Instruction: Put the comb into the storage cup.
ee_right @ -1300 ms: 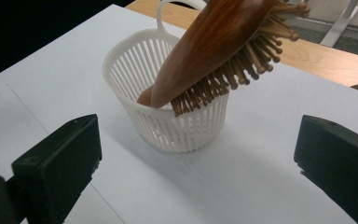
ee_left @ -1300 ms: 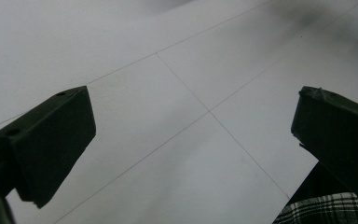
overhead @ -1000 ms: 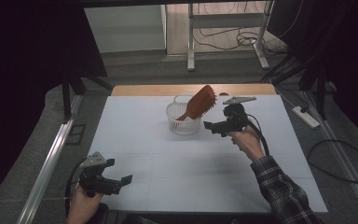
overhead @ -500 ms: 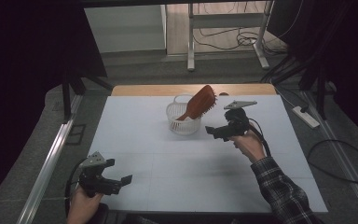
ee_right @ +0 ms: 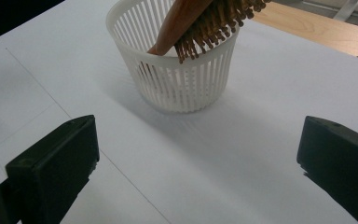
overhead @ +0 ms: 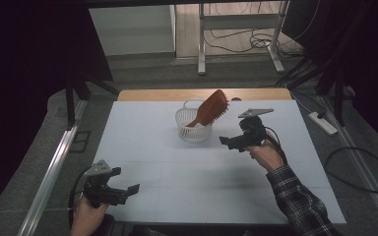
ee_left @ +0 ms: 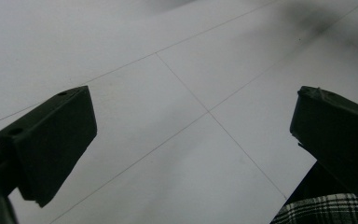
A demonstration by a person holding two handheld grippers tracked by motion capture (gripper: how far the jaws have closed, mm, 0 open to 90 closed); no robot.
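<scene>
A brown wooden hairbrush (overhead: 210, 107) (ee_right: 205, 18) stands handle-down in a white slatted basket (overhead: 193, 129) (ee_right: 177, 88) at the back middle of the white table, its bristled head leaning out over the rim to the right. My right gripper (overhead: 225, 141) (ee_right: 196, 163) hovers just right of the basket, open, with nothing between its jaws. Near the front left corner my left gripper (overhead: 134, 189) (ee_left: 191, 154) is held low over bare table, open and empty.
The white table top (overhead: 202, 182) carries thin grid lines. A wooden strip (overhead: 177, 94) runs along its far edge. A plaid sleeve (overhead: 300, 204) reaches in from the bottom right. A power strip (overhead: 323, 123) lies on the floor to the right.
My right gripper has drawn back toward the front and slightly right, away from the basket. The brush stays in the basket. The left gripper has not moved.
</scene>
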